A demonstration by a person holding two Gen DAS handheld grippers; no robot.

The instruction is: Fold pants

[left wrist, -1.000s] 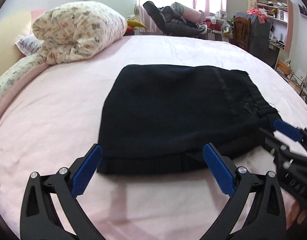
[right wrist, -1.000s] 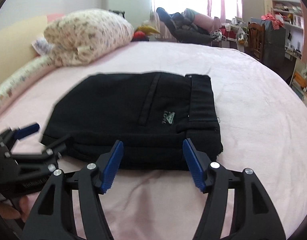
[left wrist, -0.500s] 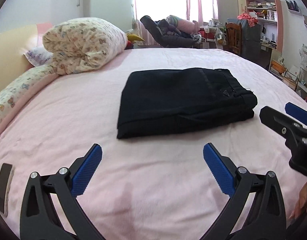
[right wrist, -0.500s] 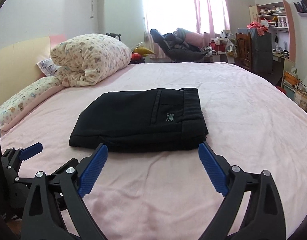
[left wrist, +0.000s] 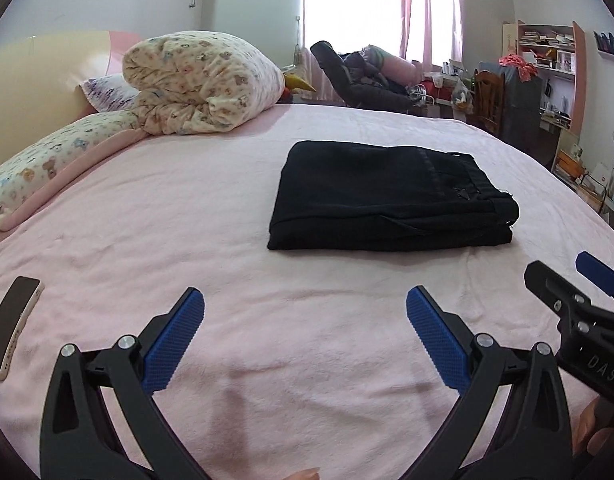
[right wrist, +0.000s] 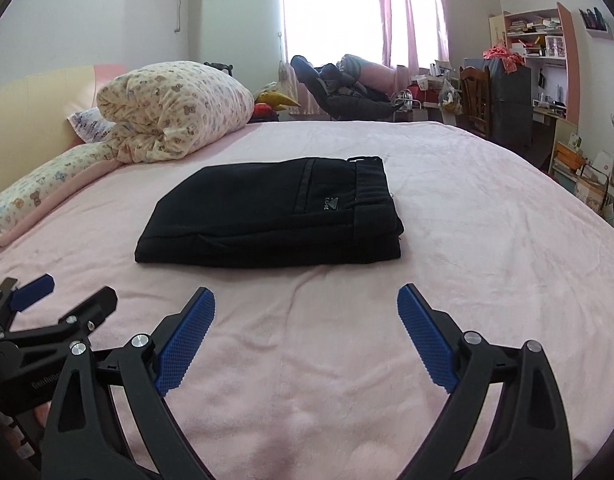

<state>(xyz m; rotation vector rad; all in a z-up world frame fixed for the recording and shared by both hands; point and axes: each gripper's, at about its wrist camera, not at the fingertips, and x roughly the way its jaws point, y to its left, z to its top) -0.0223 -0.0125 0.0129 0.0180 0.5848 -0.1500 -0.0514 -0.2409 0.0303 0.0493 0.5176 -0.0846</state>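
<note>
We see one folded pants bundle on the bed, one phone, and two claws, left claw and right claw, both spread wide and empty.

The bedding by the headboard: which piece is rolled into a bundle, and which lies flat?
The bear-print quilt is rolled into a bundle. The long bear-print pillow lies flat along the bed's edge, partly under it.

"DAS" on right hand-held gripper
</note>
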